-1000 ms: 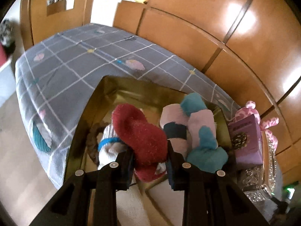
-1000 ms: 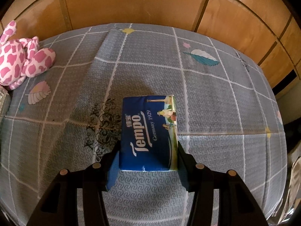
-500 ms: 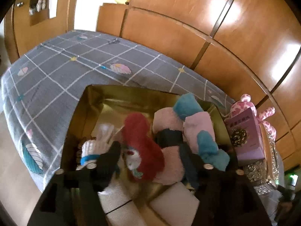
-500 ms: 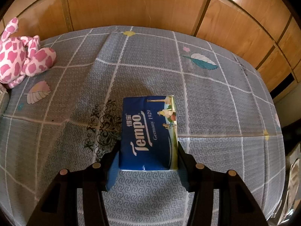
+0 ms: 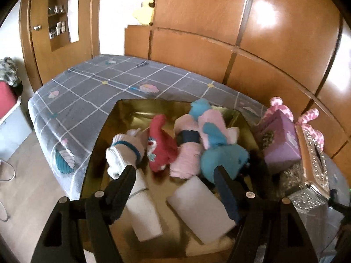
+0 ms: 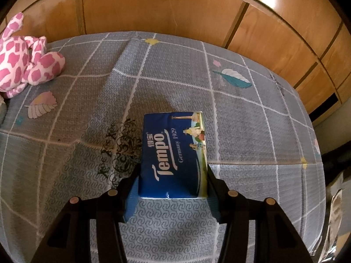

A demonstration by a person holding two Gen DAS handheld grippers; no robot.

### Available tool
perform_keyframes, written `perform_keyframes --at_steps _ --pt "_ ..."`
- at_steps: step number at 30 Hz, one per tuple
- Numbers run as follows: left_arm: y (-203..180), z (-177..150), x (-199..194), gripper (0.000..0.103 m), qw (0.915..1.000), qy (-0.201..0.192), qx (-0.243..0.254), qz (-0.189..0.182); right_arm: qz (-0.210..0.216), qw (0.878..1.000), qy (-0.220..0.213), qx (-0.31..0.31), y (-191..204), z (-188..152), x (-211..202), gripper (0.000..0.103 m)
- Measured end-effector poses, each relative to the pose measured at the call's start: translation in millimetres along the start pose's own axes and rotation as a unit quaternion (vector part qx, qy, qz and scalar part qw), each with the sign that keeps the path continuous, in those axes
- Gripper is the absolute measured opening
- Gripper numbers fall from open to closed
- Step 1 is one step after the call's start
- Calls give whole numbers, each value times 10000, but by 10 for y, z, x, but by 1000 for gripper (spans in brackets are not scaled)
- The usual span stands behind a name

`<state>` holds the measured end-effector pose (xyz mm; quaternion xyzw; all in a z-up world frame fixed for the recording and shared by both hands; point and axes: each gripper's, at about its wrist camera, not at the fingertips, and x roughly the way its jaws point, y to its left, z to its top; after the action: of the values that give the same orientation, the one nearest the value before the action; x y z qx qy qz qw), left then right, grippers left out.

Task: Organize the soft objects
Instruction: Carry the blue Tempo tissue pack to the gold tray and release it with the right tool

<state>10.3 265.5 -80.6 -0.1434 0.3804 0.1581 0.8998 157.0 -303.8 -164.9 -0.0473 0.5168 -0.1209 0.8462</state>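
Observation:
A red sock (image 5: 161,144) lies loose in the gold box (image 5: 105,127) among a white sock with a blue band (image 5: 125,153) and pink and teal socks (image 5: 210,135). My left gripper (image 5: 174,171) hovers over the near part of the box. Its jaws are opening and grip nothing. Below it lie two white packs (image 5: 197,206). In the right wrist view my right gripper (image 6: 173,175) is shut on a blue Tempo tissue pack (image 6: 173,149), held over the grey checked bedspread (image 6: 241,120).
Right of the gold box stand a purple carton (image 5: 280,140) and a glassy tissue holder (image 5: 311,168). A pink spotted plush toy (image 6: 26,65) lies by the wooden headboard (image 6: 153,11). The bed's edge and floor lie to the left (image 5: 22,164).
My left gripper let go of the red sock, which now lies in the box, and drew back with jaws wide. The right gripper and its tissue pack hardly moved.

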Motion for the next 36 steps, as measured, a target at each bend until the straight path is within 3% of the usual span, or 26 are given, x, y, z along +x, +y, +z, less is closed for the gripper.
perform_keyframes --at_steps 13,23,30,36 --pt "-445 -274 -287 78 9984 -153 535 -124 -85 9999 17 84 40 -3 -29 52" --pt "-552 -357 -307 81 9972 -96 705 -248 -73 9964 246 811 -77 95 13 52" --pt "-556 -390 -312 82 9965 -63 779 -299 185 9905 275 1334 -59 338 19 52" --pt "-540 -403 -313 83 9964 -50 753 -380 393 9925 -52 1155 235 725 -221 52"
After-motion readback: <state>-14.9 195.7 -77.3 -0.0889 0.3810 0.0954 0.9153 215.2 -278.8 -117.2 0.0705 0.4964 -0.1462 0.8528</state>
